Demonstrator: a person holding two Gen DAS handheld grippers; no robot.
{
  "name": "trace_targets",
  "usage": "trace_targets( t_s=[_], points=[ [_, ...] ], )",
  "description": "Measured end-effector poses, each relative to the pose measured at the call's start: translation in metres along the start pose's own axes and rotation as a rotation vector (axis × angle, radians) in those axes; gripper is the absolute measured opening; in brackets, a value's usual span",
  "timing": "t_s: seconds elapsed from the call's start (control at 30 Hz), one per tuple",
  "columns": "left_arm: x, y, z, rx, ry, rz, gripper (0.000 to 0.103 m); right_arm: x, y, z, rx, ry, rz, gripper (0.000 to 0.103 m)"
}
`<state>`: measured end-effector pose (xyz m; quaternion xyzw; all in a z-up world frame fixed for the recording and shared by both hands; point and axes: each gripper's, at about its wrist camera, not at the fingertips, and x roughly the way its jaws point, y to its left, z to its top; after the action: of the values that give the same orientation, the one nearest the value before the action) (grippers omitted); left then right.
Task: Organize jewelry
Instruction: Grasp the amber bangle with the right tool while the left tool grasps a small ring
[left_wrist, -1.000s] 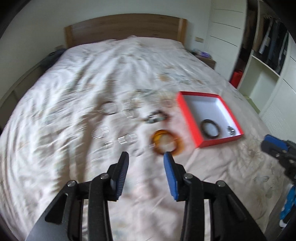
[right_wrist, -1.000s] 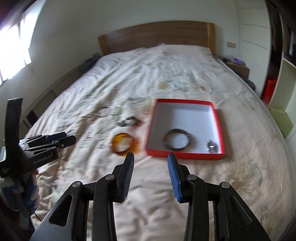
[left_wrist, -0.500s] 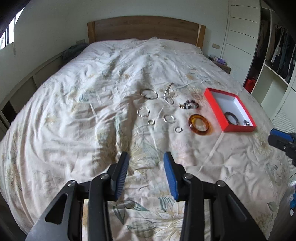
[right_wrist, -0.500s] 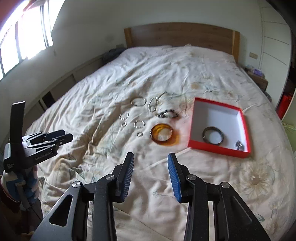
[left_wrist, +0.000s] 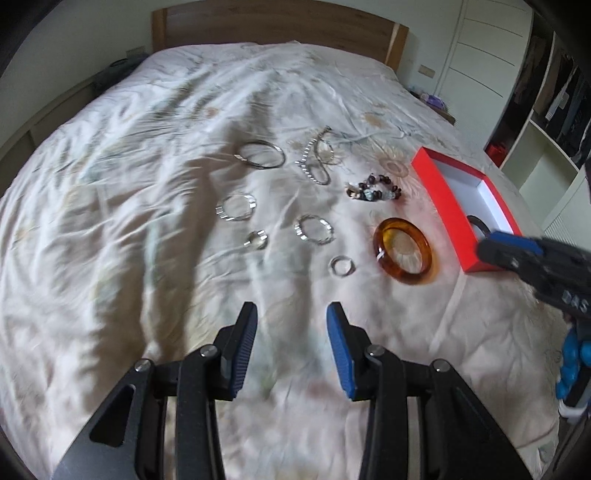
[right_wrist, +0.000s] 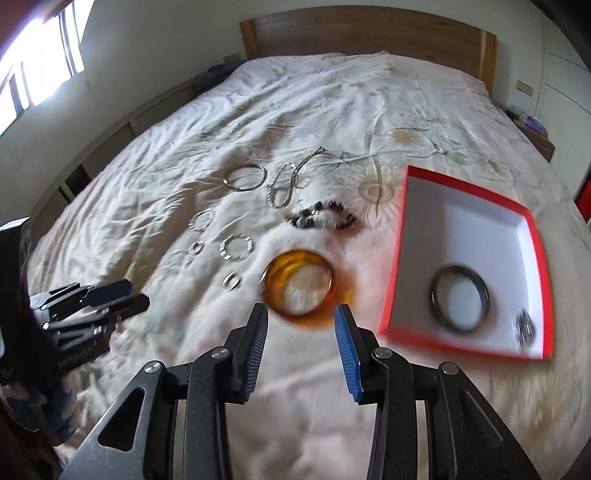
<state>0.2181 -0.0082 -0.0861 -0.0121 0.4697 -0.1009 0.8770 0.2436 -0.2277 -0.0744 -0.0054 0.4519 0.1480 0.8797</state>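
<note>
On the bed (right_wrist: 332, 110), just ahead of the empty, parted right claw (right_wrist: 301, 334), lies the amber bangle (right_wrist: 300, 282) beside the red box (right_wrist: 391, 306): stiff, glossy, probably slippery, best pinched across its rim; the left claw (left_wrist: 291, 343) hangs likewise open.

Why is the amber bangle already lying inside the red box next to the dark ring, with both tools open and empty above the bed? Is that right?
Not quite. The amber bangle lies on the bedspread, outside the red box, as the right wrist view shows. The dark ring is inside the box, and the left tool and right tool are open and empty.
</note>
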Motion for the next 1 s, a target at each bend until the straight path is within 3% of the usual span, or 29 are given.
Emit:
trace_targets(
  t_s=[0.23, 0.7, 0.77, 0.8, 0.83, 0.9, 0.97, 1.0],
  points=[
    [0.045, -0.019, 0.02, 0.057, 0.028, -0.049, 0.037, 0.055, -0.01, 0.025, -0.081, 0.09, 0.001, 0.038],
    [0.088, -0.03, 0.025, 0.073, 0.071, -0.107, 0.036, 0.104, -0.005, 0.035, -0.204, 0.209, -0.004, 0.038],
    [0.09, -0.03, 0.024, 0.074, 0.07, -0.114, 0.034, 0.106, -0.004, 0.036, -0.223, 0.217, -0.007, 0.038],
    [0.091, -0.03, 0.024, 0.073, 0.072, -0.118, 0.028, 0.107, -0.004, 0.035, -0.23, 0.22, -0.007, 0.037],
    [0.092, -0.03, 0.023, 0.071, 0.074, -0.122, 0.019, 0.108, -0.003, 0.035, -0.242, 0.223, -0.01, 0.035],
    [0.092, -0.029, 0.023, 0.068, 0.075, -0.127, 0.019, 0.11, -0.003, 0.034, -0.257, 0.227, -0.018, 0.027],
    [0.091, -0.029, 0.022, 0.071, 0.071, -0.124, 0.019, 0.11, -0.005, 0.032, -0.269, 0.228, -0.027, 0.011],
    [0.09, -0.029, 0.021, 0.072, 0.069, -0.121, 0.019, 0.109, -0.005, 0.032, -0.276, 0.222, -0.029, 0.01]
  ],
)
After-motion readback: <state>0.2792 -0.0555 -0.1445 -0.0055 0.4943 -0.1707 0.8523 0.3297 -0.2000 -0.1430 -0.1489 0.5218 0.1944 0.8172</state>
